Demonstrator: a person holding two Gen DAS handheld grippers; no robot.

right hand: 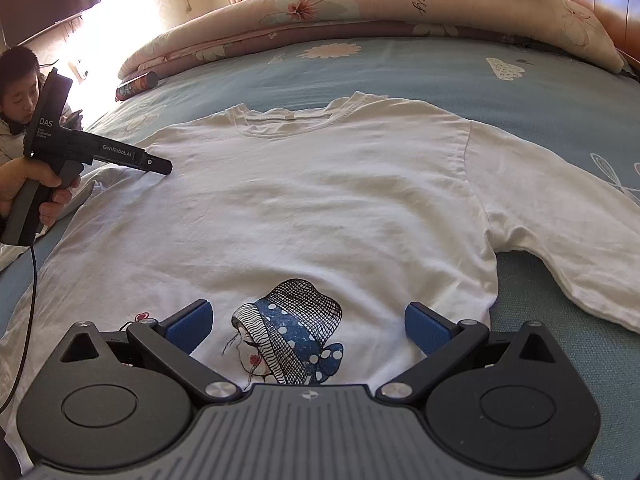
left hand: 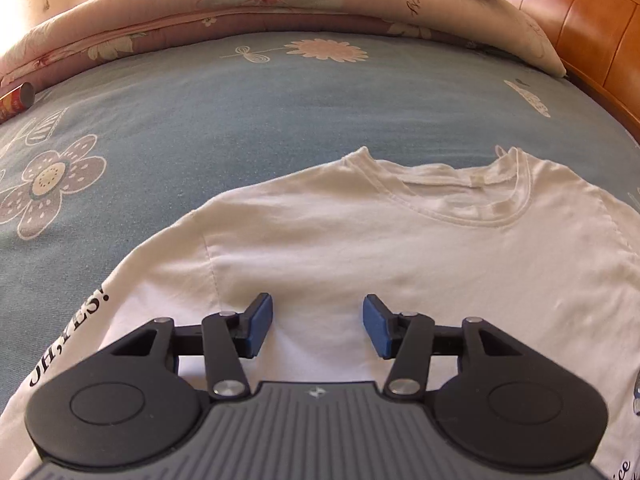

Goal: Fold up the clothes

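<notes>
A white T-shirt [right hand: 320, 200] lies spread face-up on a blue floral bedsheet [left hand: 240, 112], collar toward twelve o'clock, with a snack canister [right hand: 136, 85] at ten o'clock near the rolled quilt [right hand: 360, 12].

At the shirt's nine o'clock side, a hand [right hand: 24, 192] grips the left gripper [left hand: 318, 326] by its pistol handle, nose angled down over the shoulder seam beside the sleeve. Its blue fingers [left hand: 260, 324] stand partly apart with only flat cloth beneath them and nothing pinched.

At six o'clock, the right gripper [right hand: 306, 326] hovers above the hem, its fingers [right hand: 190, 326] spread wide either side of the printed hat-and-ribbon figure [right hand: 288, 332], gripping nothing. It tilts steeply downward toward the fabric.

The step in hand appears to be taking hold for the first fold. Doing it well likely means the left gripper biting the shoulder edge cleanly, catching both layers, while the right takes the hem on the same side, so the panel lifts as one straight line. The sleeve at three o'clock [right hand: 580, 240] lies loose and may need tucking afterwards.
</notes>
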